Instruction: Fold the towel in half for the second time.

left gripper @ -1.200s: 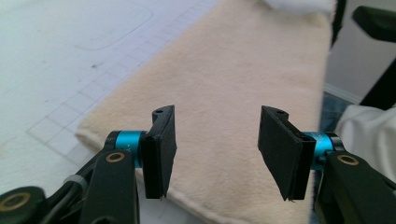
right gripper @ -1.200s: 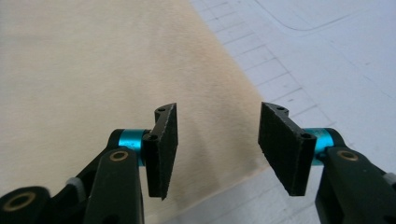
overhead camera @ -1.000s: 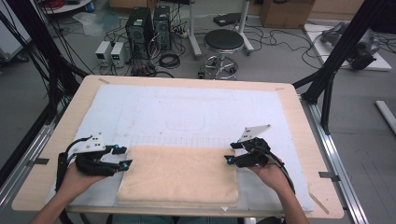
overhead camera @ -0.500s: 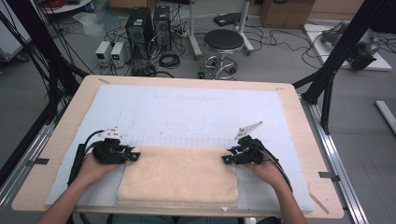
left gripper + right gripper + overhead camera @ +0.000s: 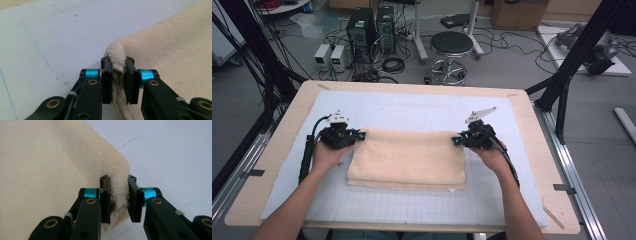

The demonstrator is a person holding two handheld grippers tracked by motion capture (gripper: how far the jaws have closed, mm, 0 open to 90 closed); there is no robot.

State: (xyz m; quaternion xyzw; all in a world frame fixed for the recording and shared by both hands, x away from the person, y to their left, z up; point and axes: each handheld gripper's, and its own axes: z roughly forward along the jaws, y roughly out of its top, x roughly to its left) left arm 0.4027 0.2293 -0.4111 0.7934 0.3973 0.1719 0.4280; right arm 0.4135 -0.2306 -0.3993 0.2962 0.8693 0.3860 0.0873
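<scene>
— On the white gridded mat (image 5: 412, 205), what have you got?

— I've got a cream towel (image 5: 409, 157) lying folded over itself, a doubled stack with its layered edges toward me and the far edge running between my two grippers. It sits in the middle of the mat, on the wooden table (image 5: 272, 165).

— And your left gripper?

— My left gripper (image 5: 357, 136) is at the towel's far left corner. Its jaws have just been closing, and in the left gripper view (image 5: 117, 75) they are clamped on a bunched fold of the cloth, which bulges up between the pads (image 5: 107, 80).

— The right one?

— Same story on the other side. My right gripper (image 5: 456, 141) is at the far right corner; its jaws have also just been closing, and the right gripper view (image 5: 118, 196) shows them pinching the towel's looped pile at the rounded fold.

— Is the corner lifted?

— Both corners look slightly gathered at the jaws, but I cannot tell whether they are clear of the layer beneath. The rest of the towel lies flat.
</scene>
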